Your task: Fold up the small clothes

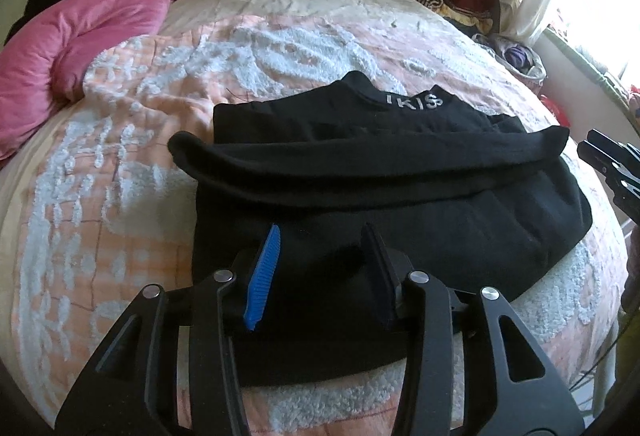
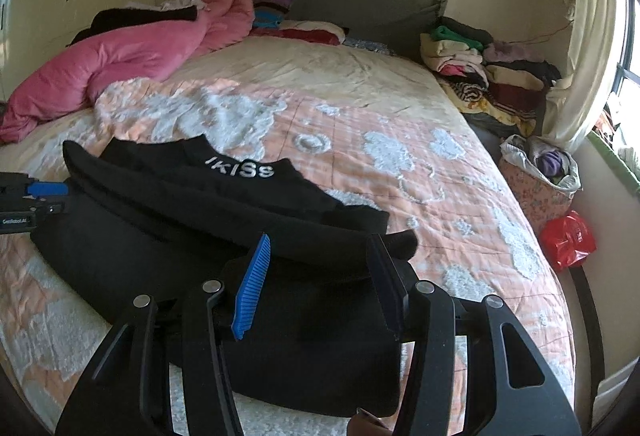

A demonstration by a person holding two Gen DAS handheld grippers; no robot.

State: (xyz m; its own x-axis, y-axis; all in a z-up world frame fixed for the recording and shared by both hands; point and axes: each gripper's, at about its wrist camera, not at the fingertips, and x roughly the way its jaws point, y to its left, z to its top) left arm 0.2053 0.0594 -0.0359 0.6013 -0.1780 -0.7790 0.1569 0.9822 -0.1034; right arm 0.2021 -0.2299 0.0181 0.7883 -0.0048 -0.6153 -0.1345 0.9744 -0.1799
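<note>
A black garment with white lettering at the collar lies flat on the bed, its sleeves folded across the body. It also shows in the right wrist view. My left gripper is open, its fingers just above the garment's near hem at the left side. My right gripper is open above the garment's near right part. The right gripper shows at the right edge of the left wrist view; the left gripper shows at the left edge of the right wrist view.
The bed has a peach and white bedspread. A pink duvet lies at the far left. Stacks of folded clothes sit at the far right corner. A floral bag and a red bag stand beside the bed.
</note>
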